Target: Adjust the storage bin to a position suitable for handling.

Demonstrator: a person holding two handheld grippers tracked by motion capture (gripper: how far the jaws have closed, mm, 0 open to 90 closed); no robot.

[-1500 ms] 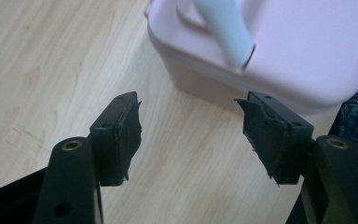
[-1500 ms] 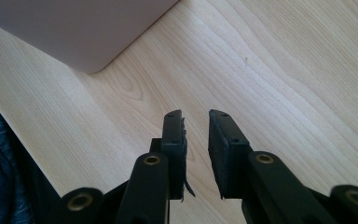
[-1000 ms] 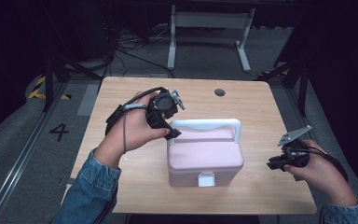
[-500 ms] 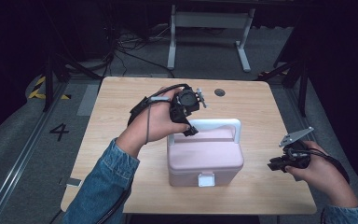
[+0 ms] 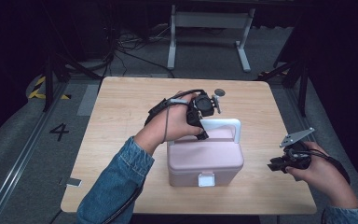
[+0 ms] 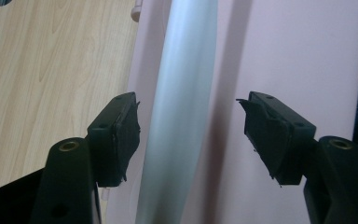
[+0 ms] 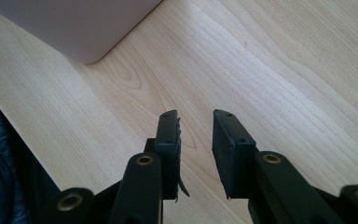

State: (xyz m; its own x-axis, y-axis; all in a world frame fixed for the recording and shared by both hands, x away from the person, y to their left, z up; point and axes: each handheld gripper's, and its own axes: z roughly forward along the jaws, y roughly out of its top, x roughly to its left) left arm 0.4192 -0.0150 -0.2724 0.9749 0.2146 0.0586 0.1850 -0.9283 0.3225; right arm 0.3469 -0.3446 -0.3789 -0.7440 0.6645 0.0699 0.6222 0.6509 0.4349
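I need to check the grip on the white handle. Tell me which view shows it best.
The left gripper view: the white handle runs between the open jaws, near the left pad. The high view shows the handle whole but small on the pink box. The right gripper view catches a box corner.

Box (image 5: pixel 205 156) mid-table (image 5: pixel 121 140); left gripper (image 5: pixel 204 125) over handle (image 5: pixel 220 124); right gripper (image 5: pixel 276 164) right of box.

One readable mark: a number on the floor
A black "4" (image 5: pixel 59 132) stands on the grey floor (image 5: pixel 23 154) left of the table (image 5: pixel 121 107), just beside the floor rail; nothing else legible
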